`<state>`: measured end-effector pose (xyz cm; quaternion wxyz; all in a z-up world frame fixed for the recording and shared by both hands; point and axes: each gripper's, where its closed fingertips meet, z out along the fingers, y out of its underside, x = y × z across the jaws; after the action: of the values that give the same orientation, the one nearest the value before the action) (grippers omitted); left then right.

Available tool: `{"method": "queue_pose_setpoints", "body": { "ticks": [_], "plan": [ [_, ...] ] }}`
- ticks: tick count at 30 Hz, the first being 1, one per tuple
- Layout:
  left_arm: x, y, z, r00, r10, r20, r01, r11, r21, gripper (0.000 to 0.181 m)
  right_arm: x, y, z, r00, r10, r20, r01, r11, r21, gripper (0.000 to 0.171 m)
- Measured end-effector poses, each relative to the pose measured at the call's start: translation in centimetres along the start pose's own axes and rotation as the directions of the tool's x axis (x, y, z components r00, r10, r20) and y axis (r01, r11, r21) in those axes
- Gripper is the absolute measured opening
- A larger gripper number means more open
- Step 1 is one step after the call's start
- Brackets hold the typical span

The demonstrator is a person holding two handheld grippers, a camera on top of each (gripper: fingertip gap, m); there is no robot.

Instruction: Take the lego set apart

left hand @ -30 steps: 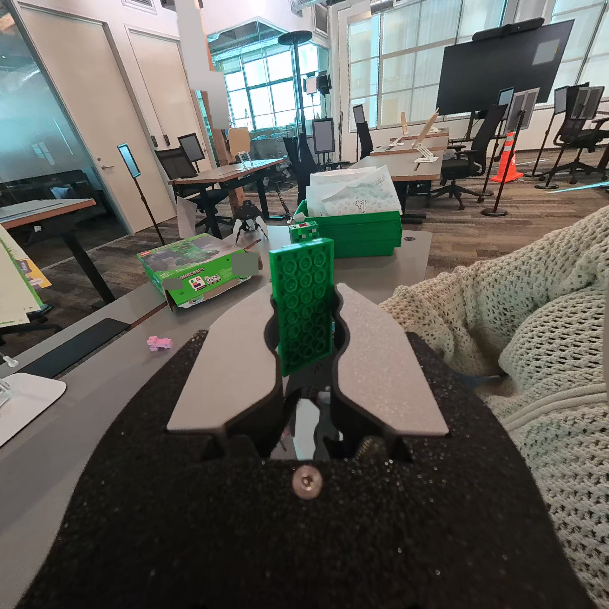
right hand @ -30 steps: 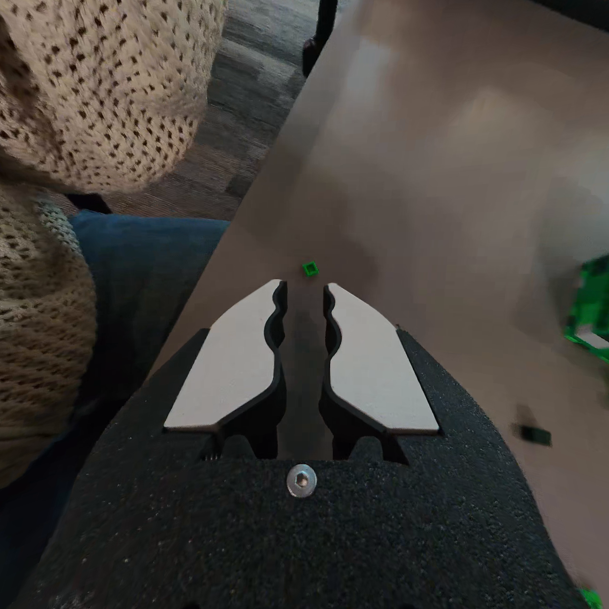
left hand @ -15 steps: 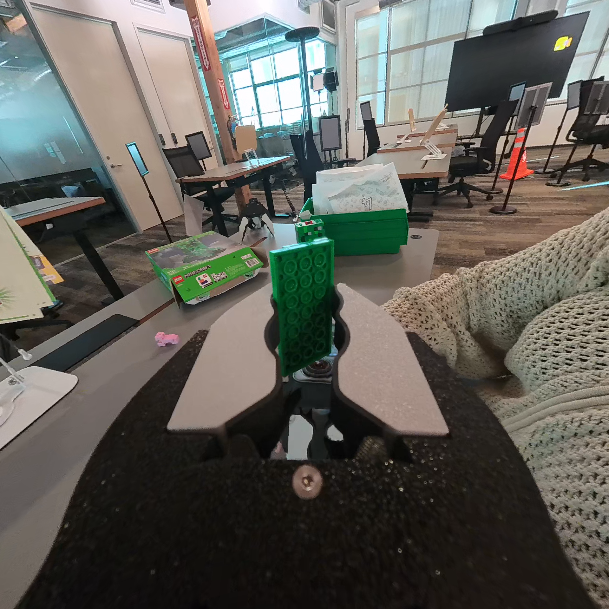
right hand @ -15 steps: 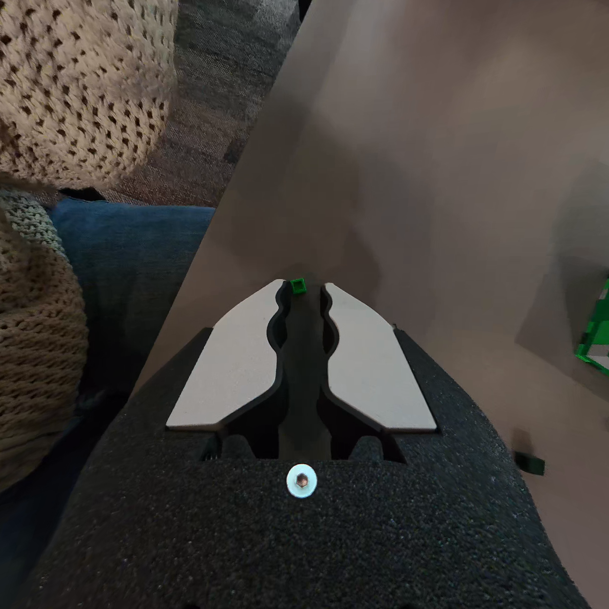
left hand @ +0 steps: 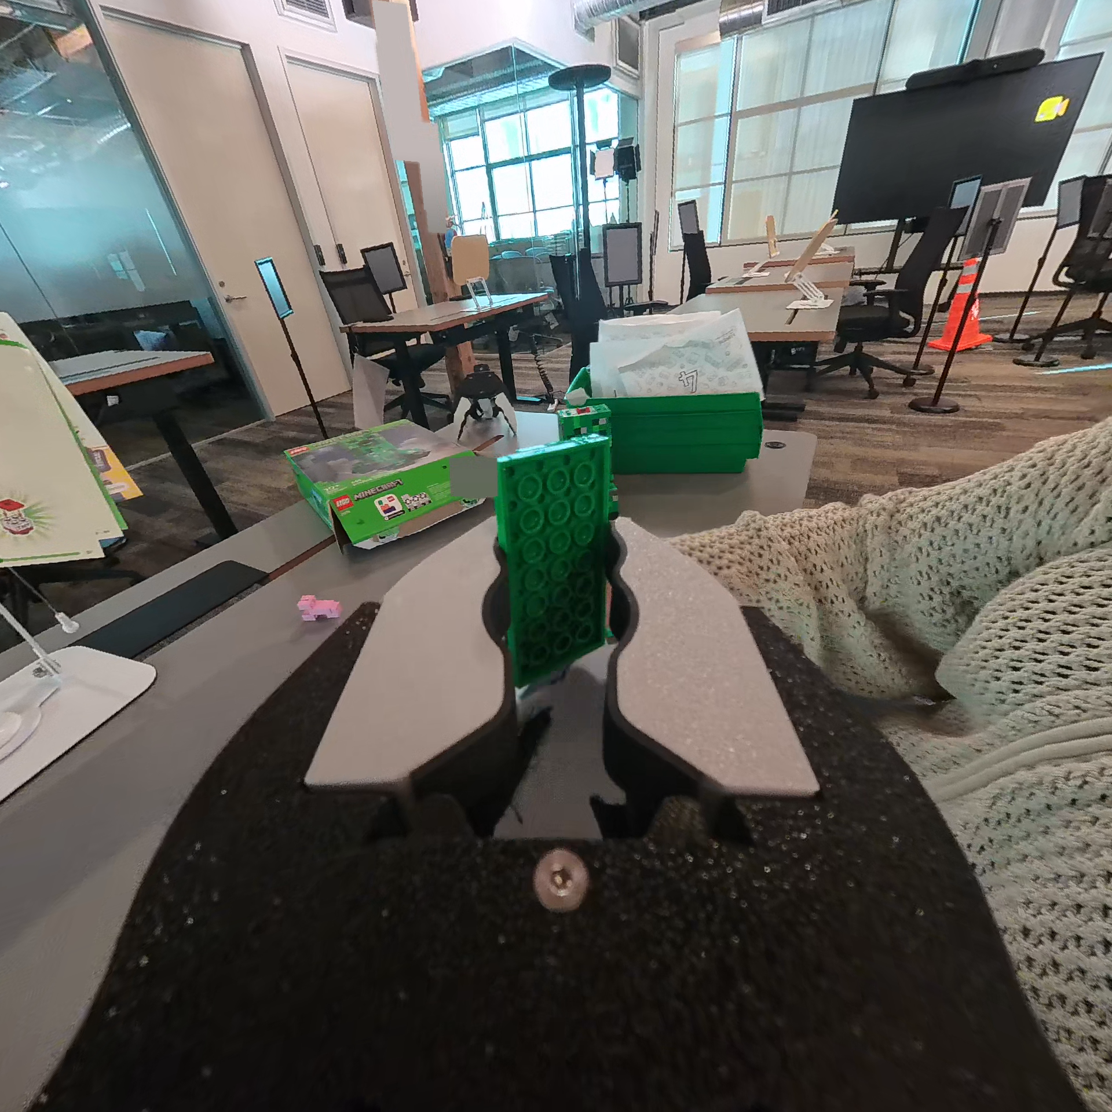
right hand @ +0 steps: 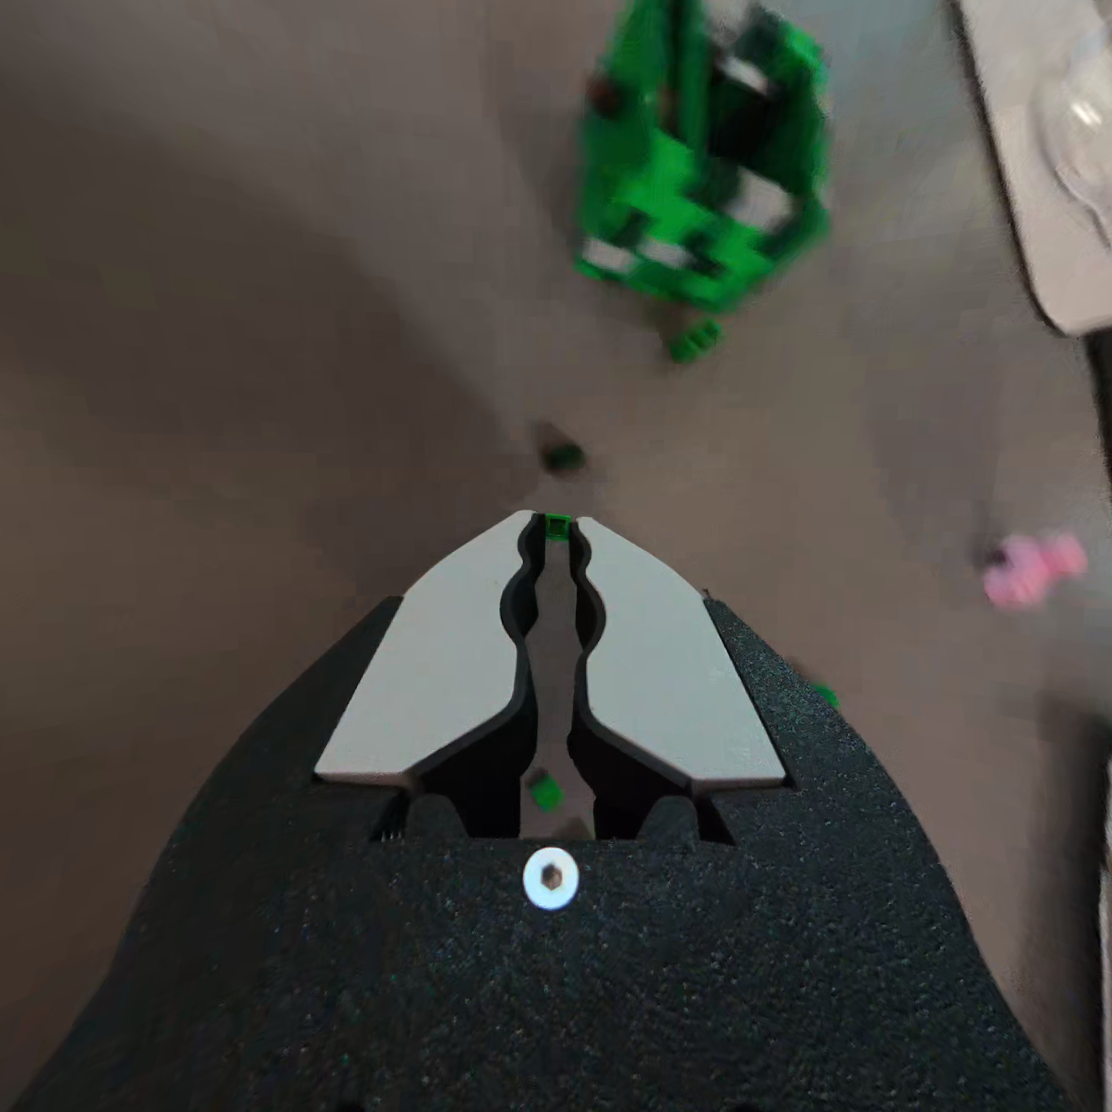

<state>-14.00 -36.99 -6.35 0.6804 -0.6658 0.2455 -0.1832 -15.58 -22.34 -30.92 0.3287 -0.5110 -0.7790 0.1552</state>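
Your right claw (right hand: 556, 525) pinches a tiny green stud (right hand: 556, 527) at its tips; carry it level. Your left claw (left hand: 556, 544) clamps the green plate (left hand: 555, 559) upright. Beyond, the blurred, apparently part-built green model (right hand: 692, 174) lies on the tabletop (right hand: 240, 271).

Green plate (left hand: 555, 562): lower end hidden between the left claw's (left hand: 556, 544) fingers.
Green build (right hand: 701, 174): motion-blurred, top cut off by the frame edge; parts indistinct.
Pink piece (right hand: 1032, 568): blurred in the right wrist view, shape unreadable.
Dark green piece (right hand: 562, 455): blurred, too small to identify.
White booklet (left hand: 42, 481): cut off at the left edge.
Knit sleeve (left hand: 932, 632): runs off the right edge.
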Motion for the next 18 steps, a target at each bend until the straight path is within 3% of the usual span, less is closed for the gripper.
{"method": "queue_pose_setpoints", "body": {
  "ticks": [1, 3, 5, 7, 12, 15, 18],
  "plan": [
    [-0.1, 0.2, 0.2, 1.000, -0.006, -0.002, 0.006, 1.000, -0.003, 0.028, 1.2, 0.9, -0.2, 0.999, 0.036, -0.034, -0.036, 0.999, -0.010, 0.007],
    [-0.3, 0.7, 0.6, 1.000, -0.016, -0.003, 0.016, 1.000, -0.016, 0.028, 3.2, 1.8, -0.6, 0.987, 0.119, -0.111, -0.117, 0.993, 0.027, 0.014],
    [-0.6, 1.4, 1.2, 1.000, -0.027, -0.003, 0.027, 0.999, -0.034, 0.028, 4.8, 1.7, -1.2, 0.965, 0.205, -0.165, -0.190, 0.976, 0.102, 0.044],
    [-1.3, 2.4, 1.9, 0.999, -0.043, 0.008, 0.043, 0.998, -0.055, 0.028, 6.1, 1.8, -2.0, 0.943, 0.259, -0.208, -0.229, 0.960, 0.158, 0.053],
    [-4.2, 7.7, 5.6, 0.995, -0.082, 0.064, 0.088, 0.991, -0.101, 0.028, 7.4, -0.5, -6.3, 0.899, 0.361, -0.248, -0.209, 0.851, 0.482, 0.043],
    [-6.0, 12.7, 8.1, 0.986, 0.035, 0.164, -0.008, 0.987, -0.163, 0.028, 5.0, -2.3, -9.1, 0.935, 0.329, -0.134, -0.163, 0.731, 0.662, 0.028],
    [-6.9, 16.4, 9.5, 0.940, 0.207, 0.270, -0.129, 0.951, -0.281, 0.028, 2.1, -3.2, -11.2, 0.956, 0.292, 0.029, -0.202, 0.584, 0.786, 0.024]
  ]
}}
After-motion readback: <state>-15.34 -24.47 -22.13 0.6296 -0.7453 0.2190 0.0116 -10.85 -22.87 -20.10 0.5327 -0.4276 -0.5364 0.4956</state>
